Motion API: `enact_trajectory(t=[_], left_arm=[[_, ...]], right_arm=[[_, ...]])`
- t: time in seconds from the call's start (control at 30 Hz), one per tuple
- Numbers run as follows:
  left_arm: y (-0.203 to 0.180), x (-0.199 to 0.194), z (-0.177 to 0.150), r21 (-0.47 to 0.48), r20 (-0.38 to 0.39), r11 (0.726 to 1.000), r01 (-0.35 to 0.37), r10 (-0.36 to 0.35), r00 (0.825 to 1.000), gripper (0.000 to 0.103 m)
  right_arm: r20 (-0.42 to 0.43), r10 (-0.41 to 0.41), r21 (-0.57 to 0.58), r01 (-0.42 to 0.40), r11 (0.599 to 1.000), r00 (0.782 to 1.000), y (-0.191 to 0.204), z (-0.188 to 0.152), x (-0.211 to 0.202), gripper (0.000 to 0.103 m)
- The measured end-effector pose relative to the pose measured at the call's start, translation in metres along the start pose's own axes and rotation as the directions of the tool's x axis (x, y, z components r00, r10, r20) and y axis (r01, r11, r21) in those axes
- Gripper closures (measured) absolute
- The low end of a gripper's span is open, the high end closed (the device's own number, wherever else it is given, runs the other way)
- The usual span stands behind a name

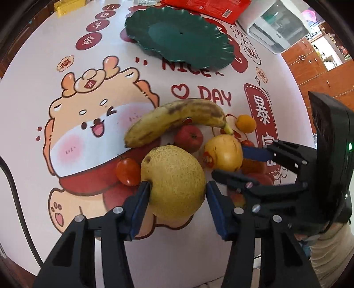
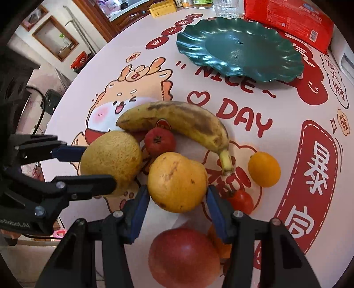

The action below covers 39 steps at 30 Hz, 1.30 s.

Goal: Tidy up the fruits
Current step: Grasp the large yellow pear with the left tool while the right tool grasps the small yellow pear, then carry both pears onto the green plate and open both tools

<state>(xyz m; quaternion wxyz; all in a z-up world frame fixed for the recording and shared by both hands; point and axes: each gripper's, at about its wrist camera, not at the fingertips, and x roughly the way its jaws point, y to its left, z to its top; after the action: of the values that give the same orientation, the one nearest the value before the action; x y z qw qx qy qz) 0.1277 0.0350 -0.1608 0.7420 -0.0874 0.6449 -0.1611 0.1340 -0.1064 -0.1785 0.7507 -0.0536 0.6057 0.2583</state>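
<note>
Fruits lie heaped on the cartoon-printed tablecloth [image 2: 254, 124], and the spotted banana [image 2: 177, 121] arching over the heap serves as the landmark. Left of the banana's blunt end and nearer the cameras, the speckled yellow pear [image 1: 174, 183] sits between the blue pads of the left gripper [image 1: 177, 192]; both pads press its sides, so the gripper is clamped on it, and the pear's underside is hidden. A small tomato [image 1: 127, 171] is tucked against the pear's left flank, partly covered by it. Under the banana's curve rests a small red apple [image 2: 159, 141], its lower edge hidden behind the fruit in front. Below the banana's stem, the smoother yellow-orange pear [image 2: 177, 181] is caught between the pads of the right gripper [image 2: 177, 195], which is closed on its sides. Right of the stem lies a small orange citrus [image 2: 264, 169], apart from the pile, and below it a second tomato [image 2: 241, 200] is half masked by the right gripper's finger. Nearest the right wrist camera, a big red apple [image 2: 183, 254] is cut off between the gripper's arms, and an orange thing beside it is too hidden to name. Beyond the banana, a green scalloped plate [image 2: 276, 39] stands bare, with a red packet [image 2: 289, 20] behind it cropped by the frame edge.
</note>
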Motion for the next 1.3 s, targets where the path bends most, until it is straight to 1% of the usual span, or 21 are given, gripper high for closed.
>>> enact_trajectory(t=[0.1,0.27,0.3,0.33,0.4,0.5,0.6,0.8,0.87,0.9,0.97,1.07,1.17,1.3], left_arm=[[0.009,-0.002,-0.003,-0.021,0.007,1.000,0.022,-0.022,1.000,0.052],[0.017,0.001,-0.006,-0.035,-0.008,0.998,0.058,-0.059,0.998,0.050],[0.017,0.003,-0.006,-0.039,-0.010,0.998,0.057,-0.058,0.998,0.046],[0.018,0.005,-0.006,-0.046,-0.015,0.997,0.055,-0.056,0.998,0.039],[0.023,0.009,-0.007,-0.072,-0.027,0.996,0.051,-0.053,0.998,0.030],[0.030,0.015,-0.007,-0.108,-0.036,0.991,0.076,-0.080,0.996,0.025],[0.031,0.021,-0.006,-0.120,-0.046,0.990,0.078,-0.084,0.995,0.020],[0.024,0.033,-0.005,-0.117,-0.066,0.990,0.079,-0.087,0.994,0.021],[0.022,0.037,-0.005,-0.118,-0.069,0.989,0.088,-0.097,0.993,0.023],[0.021,0.039,-0.005,-0.118,-0.073,0.988,0.102,-0.111,0.991,0.027],[0.017,0.040,-0.005,-0.105,-0.060,0.988,0.112,-0.118,0.991,0.034],[0.011,0.038,-0.006,-0.075,-0.039,0.994,0.075,-0.078,0.996,0.035],[0.008,0.032,-0.009,-0.048,-0.010,0.999,0.003,-0.004,1.000,0.036],[0.011,0.017,-0.013,-0.030,0.007,0.999,-0.023,0.023,1.000,0.036]], right_arm=[[-0.003,0.025,0.033,-0.024,0.999,1.000,-0.003,0.004,0.002,0.050],[-0.014,0.052,0.072,-0.050,0.996,0.999,-0.006,0.007,0.007,0.049],[-0.014,0.054,0.080,-0.053,0.995,0.998,-0.007,0.008,0.008,0.049],[-0.013,0.056,0.087,-0.055,0.995,0.998,-0.008,0.008,0.009,0.049],[-0.008,0.061,0.103,-0.060,0.993,0.998,-0.009,0.010,0.010,0.049],[0.002,0.062,0.110,-0.062,0.992,0.998,-0.010,0.010,0.010,0.049],[0.010,0.054,0.106,-0.055,0.993,0.998,-0.009,0.009,0.010,0.050],[0.018,0.026,0.079,-0.028,0.997,0.999,-0.004,0.005,0.007,0.051],[0.026,0.006,0.090,-0.009,0.996,1.000,-0.007,0.003,0.004,0.051],[0.033,0.008,0.098,-0.011,0.995,0.999,-0.010,0.001,0.001,0.051],[0.045,0.010,0.104,-0.014,0.994,0.999,-0.014,0.000,-0.004,0.051],[0.058,-0.004,0.104,-0.002,0.995,0.998,-0.016,-0.001,-0.010,0.051],[0.070,-0.002,0.105,-0.005,0.995,0.998,-0.016,-0.002,-0.015,0.051],[0.084,-0.008,0.087,0.001,0.996,0.996,-0.012,-0.003,-0.021,0.051]])
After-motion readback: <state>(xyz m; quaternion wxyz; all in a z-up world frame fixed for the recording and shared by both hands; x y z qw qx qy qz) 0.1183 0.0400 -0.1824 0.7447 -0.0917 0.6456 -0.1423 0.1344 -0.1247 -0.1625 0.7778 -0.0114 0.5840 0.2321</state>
